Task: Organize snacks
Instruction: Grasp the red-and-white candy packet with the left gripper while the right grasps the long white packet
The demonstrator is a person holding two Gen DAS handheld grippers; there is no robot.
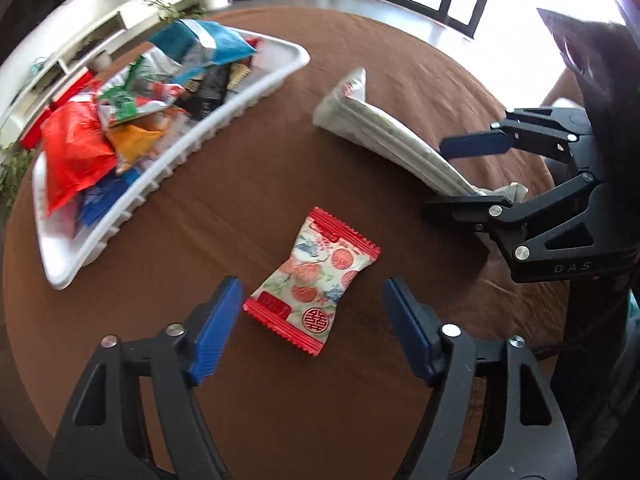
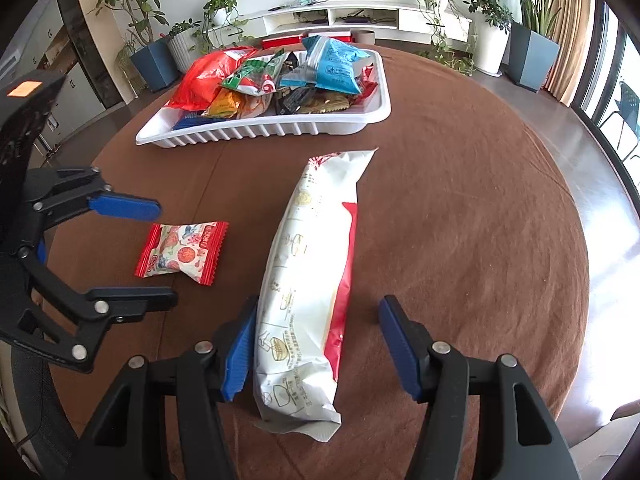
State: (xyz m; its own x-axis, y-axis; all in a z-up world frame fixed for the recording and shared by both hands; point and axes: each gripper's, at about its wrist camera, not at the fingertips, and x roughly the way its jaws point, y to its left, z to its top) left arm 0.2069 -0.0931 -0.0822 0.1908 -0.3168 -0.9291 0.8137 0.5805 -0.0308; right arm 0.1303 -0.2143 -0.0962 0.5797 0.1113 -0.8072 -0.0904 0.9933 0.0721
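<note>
A small red-and-white floral snack packet (image 1: 312, 282) lies on the brown table between the open fingers of my left gripper (image 1: 312, 328); it also shows in the right wrist view (image 2: 182, 252). A long white-and-red snack bag (image 2: 312, 292) lies between the open fingers of my right gripper (image 2: 316, 352), its near end against the left pad. It shows in the left wrist view (image 1: 384, 136) too, with the right gripper (image 1: 448, 176) around its end. The left gripper (image 2: 160, 252) shows at left in the right wrist view. A white tray (image 2: 256, 134) holds several snack bags.
The round table (image 2: 460, 220) has a brown cloth. The tray (image 1: 132, 204) sits at the far left of it. Potted plants (image 2: 492, 12), a white low shelf (image 2: 360, 16) and windows stand beyond the table.
</note>
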